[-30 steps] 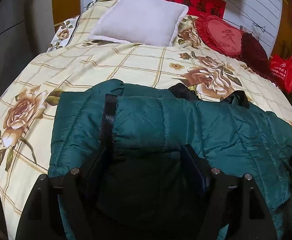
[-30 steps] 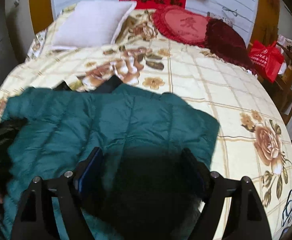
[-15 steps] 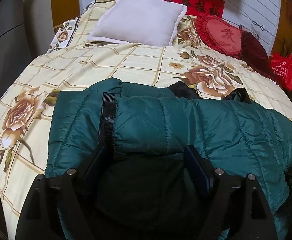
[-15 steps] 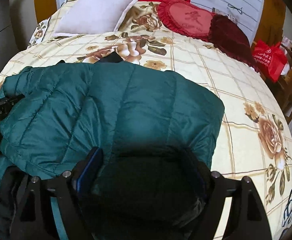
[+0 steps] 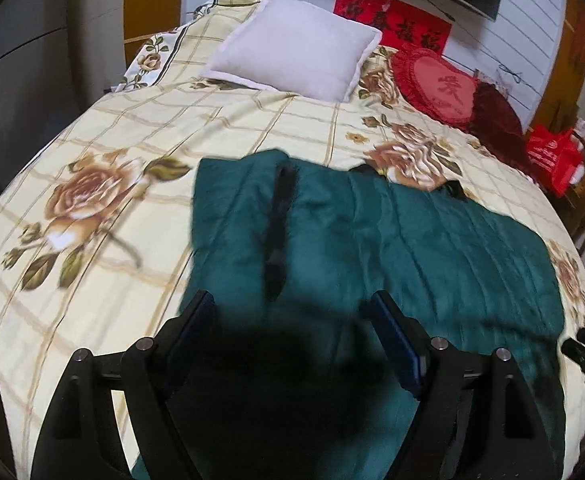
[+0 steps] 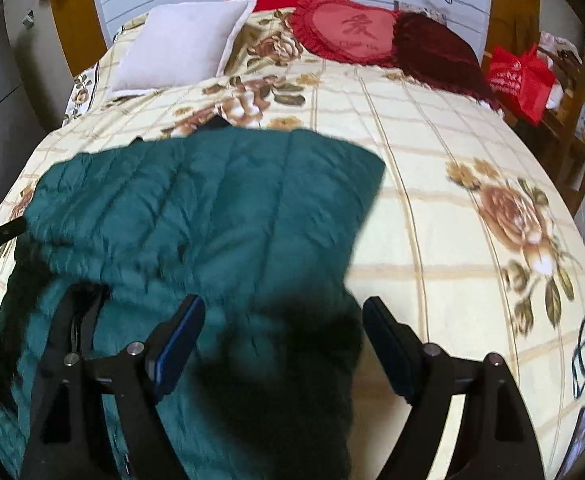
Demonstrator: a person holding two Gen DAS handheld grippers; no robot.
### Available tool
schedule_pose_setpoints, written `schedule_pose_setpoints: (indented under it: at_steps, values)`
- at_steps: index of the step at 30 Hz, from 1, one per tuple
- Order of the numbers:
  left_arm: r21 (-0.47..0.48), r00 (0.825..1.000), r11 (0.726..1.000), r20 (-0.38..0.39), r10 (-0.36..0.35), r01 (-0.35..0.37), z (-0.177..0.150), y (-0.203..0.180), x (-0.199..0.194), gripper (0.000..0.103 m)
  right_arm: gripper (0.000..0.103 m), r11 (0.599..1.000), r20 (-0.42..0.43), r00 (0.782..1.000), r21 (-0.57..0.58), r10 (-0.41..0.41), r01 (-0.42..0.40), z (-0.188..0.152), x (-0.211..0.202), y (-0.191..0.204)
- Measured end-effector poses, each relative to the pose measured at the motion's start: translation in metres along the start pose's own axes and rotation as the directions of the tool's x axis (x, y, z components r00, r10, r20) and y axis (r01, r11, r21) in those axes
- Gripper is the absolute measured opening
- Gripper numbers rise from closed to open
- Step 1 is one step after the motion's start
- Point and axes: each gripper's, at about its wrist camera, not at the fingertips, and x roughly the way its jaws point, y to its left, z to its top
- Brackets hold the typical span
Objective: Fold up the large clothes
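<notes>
While the teal quilted jacket (image 5: 392,240) is lying folded across the floral bed (image 5: 112,208), the left tool (image 5: 292,324) is hovering at its six o'clock edge, having just spread wider, pinching nothing. The right tool (image 6: 282,324) is likewise hanging spread and empty.

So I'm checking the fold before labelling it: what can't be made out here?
- Green puffer jacket, near edge: both wrist views, lost in dark shadow between the gripper fingers.
- Jacket's stitching and black strip: smeared by motion blur.
- Jacket's underside: hidden by its own top layer.
</notes>
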Motion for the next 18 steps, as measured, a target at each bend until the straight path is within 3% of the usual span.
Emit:
schedule_pose_setpoints:
  at_steps: [9,18]
  values:
    - [-0.001,0.998,1.000,-0.061,-0.024,0.024,-0.073,0.054,-0.073,0.063,0.084,0.999,-0.089,0.995,-0.002,0.033,-0.033,-0.069,-0.034,-0.013]
    - [-0.045,0.986,0.997,-0.149,-0.069,0.063,-0.137,0.087,-0.108,0.063,0.084,0.997,-0.143,0.988,-0.040,0.053,-0.060,-0.136,-0.074,-0.011]
